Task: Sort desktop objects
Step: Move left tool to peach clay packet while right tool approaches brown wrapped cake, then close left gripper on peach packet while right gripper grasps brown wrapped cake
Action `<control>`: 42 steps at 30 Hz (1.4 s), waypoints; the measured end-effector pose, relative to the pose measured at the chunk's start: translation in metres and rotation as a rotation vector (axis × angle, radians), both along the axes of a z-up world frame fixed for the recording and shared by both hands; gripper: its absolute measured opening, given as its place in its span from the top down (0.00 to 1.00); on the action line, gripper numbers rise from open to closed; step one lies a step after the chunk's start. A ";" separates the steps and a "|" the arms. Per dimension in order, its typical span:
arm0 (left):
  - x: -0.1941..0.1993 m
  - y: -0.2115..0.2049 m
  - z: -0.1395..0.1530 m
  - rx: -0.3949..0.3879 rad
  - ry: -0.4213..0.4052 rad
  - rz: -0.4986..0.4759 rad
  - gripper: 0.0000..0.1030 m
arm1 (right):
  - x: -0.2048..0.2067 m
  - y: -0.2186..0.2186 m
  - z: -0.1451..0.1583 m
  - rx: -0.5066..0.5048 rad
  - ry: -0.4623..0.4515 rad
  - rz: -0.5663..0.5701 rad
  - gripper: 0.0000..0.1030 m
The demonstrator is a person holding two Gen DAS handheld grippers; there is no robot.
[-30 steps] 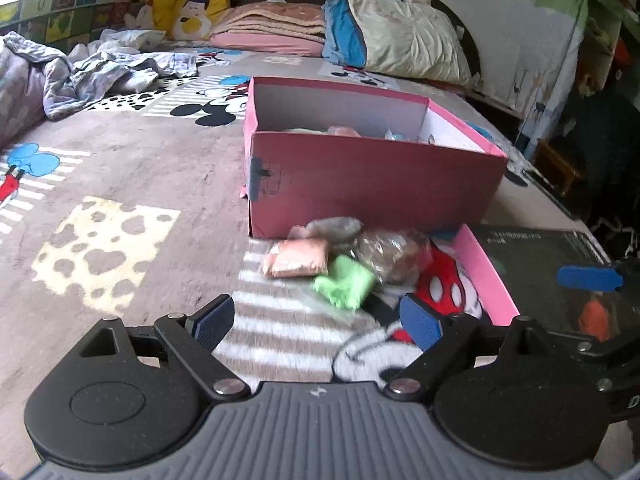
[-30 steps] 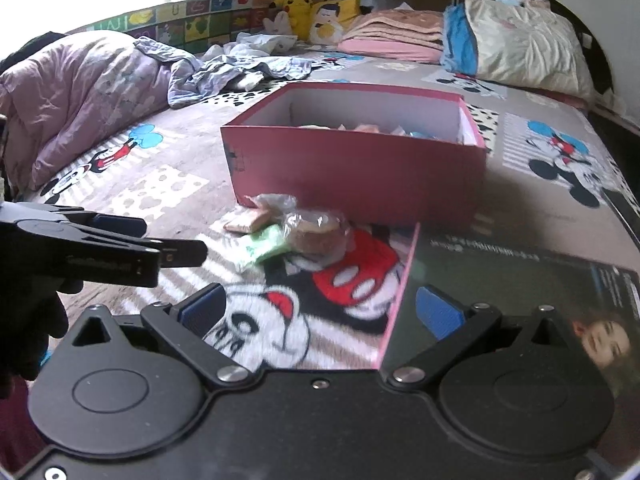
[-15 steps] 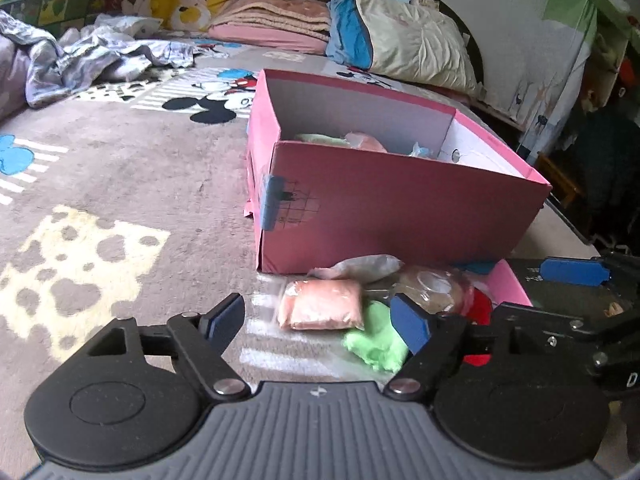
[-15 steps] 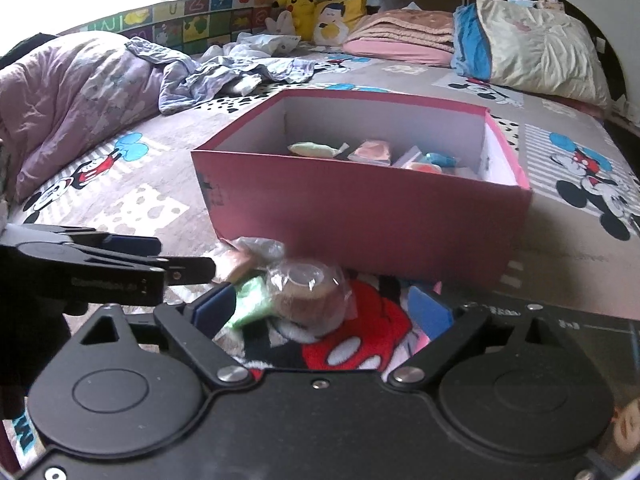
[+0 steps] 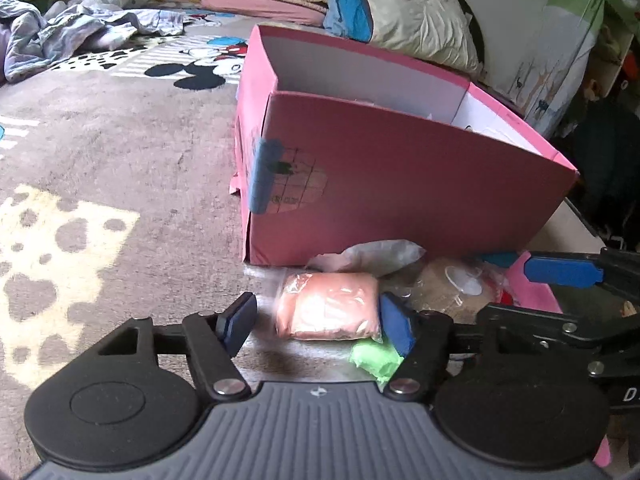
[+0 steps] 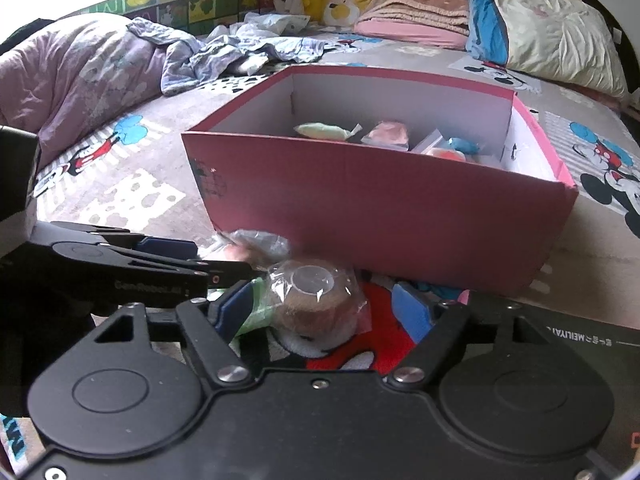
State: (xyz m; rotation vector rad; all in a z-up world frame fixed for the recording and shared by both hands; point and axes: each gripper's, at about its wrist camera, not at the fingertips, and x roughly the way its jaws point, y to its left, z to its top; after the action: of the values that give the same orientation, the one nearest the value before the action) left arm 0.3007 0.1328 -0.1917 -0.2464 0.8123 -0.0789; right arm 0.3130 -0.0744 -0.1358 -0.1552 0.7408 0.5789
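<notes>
Bedspread (image 5: 100, 152) carries our pink box (image 5: 400, 184). Before it, our left tongs (image 5: 316, 320), closing, straddle the orange packet (image 5: 328, 312), one pad touching; our right tongs (image 6: 324, 308), closing, flank the brown wrapped roll (image 6: 316, 304), ungripped.

before you, the box (image 6: 384, 216) on the bedspread (image 5: 100, 168); wrapped packets (image 5: 328, 312) lie just before its near wall.

One pink box (image 6: 380, 216), four packets outside it (one salmon (image 5: 328, 312)), two pillows (image 6: 552, 28).
</notes>
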 end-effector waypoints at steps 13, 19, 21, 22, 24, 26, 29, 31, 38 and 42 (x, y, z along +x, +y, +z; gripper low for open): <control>-0.012 0.008 0.004 -0.012 -0.014 -0.012 0.49 | 0.019 0.011 -0.019 -0.002 0.085 0.015 0.29; -0.010 0.015 0.004 -0.021 -0.008 0.018 0.37 | 0.021 0.006 -0.021 0.055 0.115 0.003 0.41; -0.008 0.018 0.004 -0.034 -0.011 0.021 0.37 | 0.019 0.003 -0.018 0.067 0.107 -0.004 0.42; -0.007 0.018 0.003 -0.041 -0.011 0.018 0.37 | 0.018 0.000 -0.016 0.077 0.105 -0.009 0.42; -0.005 0.019 0.000 -0.053 -0.003 0.026 0.37 | 0.015 -0.004 -0.013 0.093 0.101 -0.017 0.42; -0.004 0.019 -0.003 -0.060 -0.002 0.034 0.37 | 0.013 -0.009 -0.010 0.106 0.099 -0.023 0.42; -0.003 0.018 -0.005 -0.057 -0.003 0.043 0.37 | 0.009 -0.016 -0.007 0.124 0.099 -0.034 0.42; -0.004 0.017 -0.005 -0.049 -0.006 0.045 0.39 | 0.007 -0.019 -0.007 0.131 0.100 -0.040 0.42; -0.014 0.014 0.001 -0.051 -0.004 0.043 0.46 | -0.006 -0.024 -0.010 0.130 0.114 -0.035 0.42; -0.021 0.013 0.005 -0.063 -0.005 0.052 0.47 | -0.020 -0.022 -0.014 0.114 0.118 -0.016 0.42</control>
State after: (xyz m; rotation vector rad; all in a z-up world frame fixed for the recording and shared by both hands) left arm 0.2799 0.1460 -0.1868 -0.3262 0.7987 -0.0557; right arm 0.2926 -0.0960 -0.1501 -0.0097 0.8208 0.6174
